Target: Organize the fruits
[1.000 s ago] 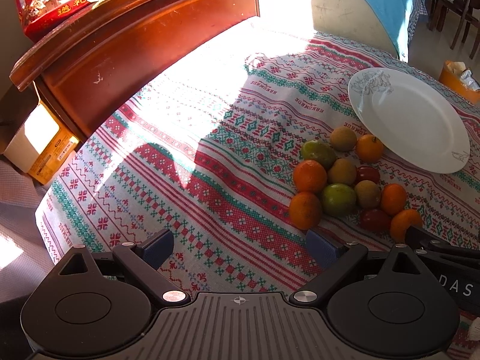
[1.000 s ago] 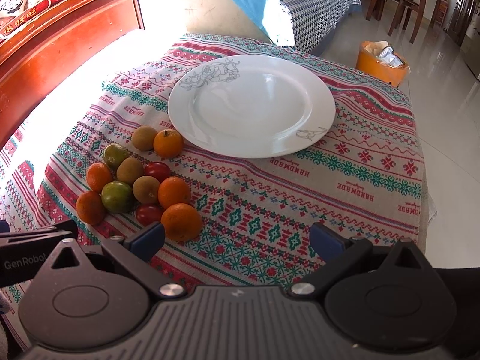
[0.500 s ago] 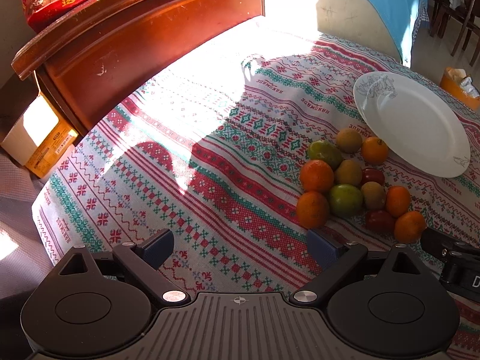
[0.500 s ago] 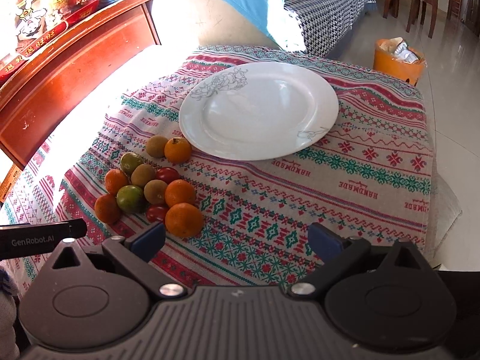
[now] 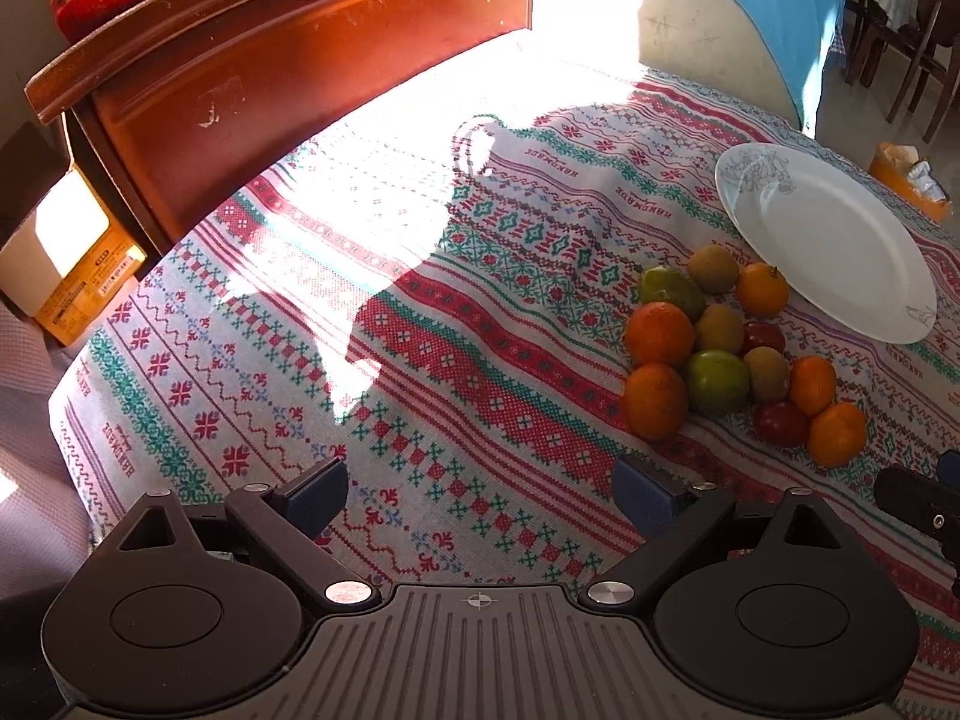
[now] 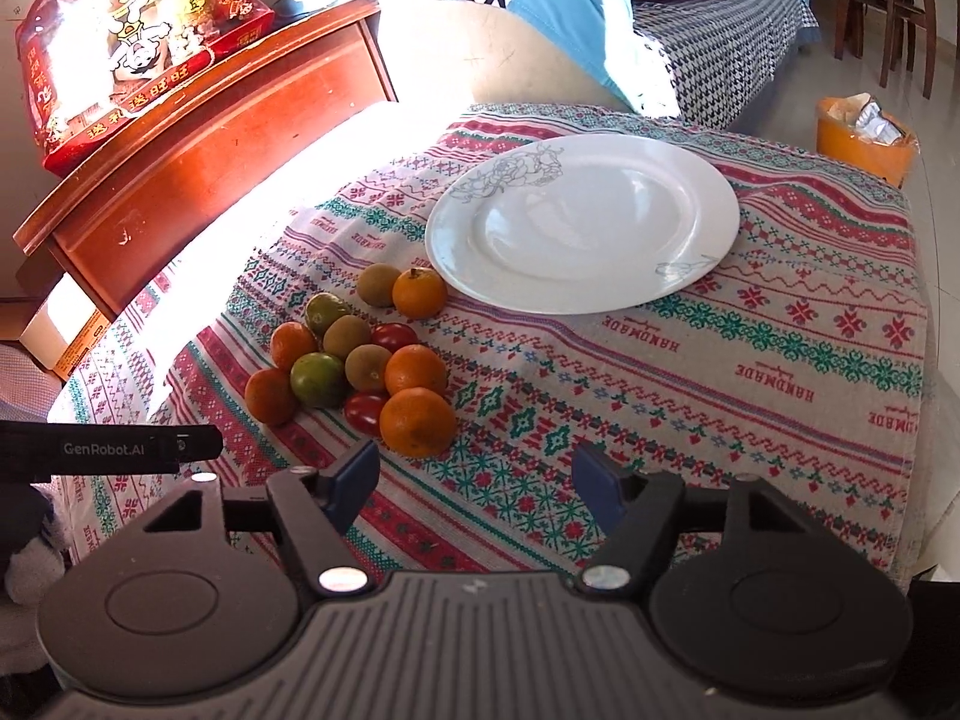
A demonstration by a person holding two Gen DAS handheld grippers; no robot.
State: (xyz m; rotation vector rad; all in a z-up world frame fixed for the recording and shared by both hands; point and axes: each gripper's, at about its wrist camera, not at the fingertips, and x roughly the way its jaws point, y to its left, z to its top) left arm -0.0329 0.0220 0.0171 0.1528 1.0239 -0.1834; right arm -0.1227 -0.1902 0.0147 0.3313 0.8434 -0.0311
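A cluster of fruit (image 5: pixel 726 348) lies on the patterned tablecloth: several oranges (image 6: pixel 417 422), two green citrus (image 6: pixel 317 379), brown kiwis (image 6: pixel 367 366) and red tomatoes (image 6: pixel 366 411). An empty white plate (image 6: pixel 690 228) sits just behind it, also in the left wrist view (image 5: pixel 840 258). My left gripper (image 5: pixel 480 492) is open and empty, above the cloth, left of and nearer than the fruit. My right gripper (image 6: pixel 477 483) is open and empty, just in front of the nearest orange.
A wooden cabinet (image 5: pixel 270 78) with a red snack bag (image 6: pixel 126 48) on top stands left of the table. An orange bin (image 6: pixel 864 138) and chairs are on the floor at the right. The table's edge (image 6: pixel 918 420) drops off at the right.
Both grippers have drawn back and risen a little, so the fruit and plate look smaller. The right gripper's jaws have narrowed slightly. No fruit has moved.
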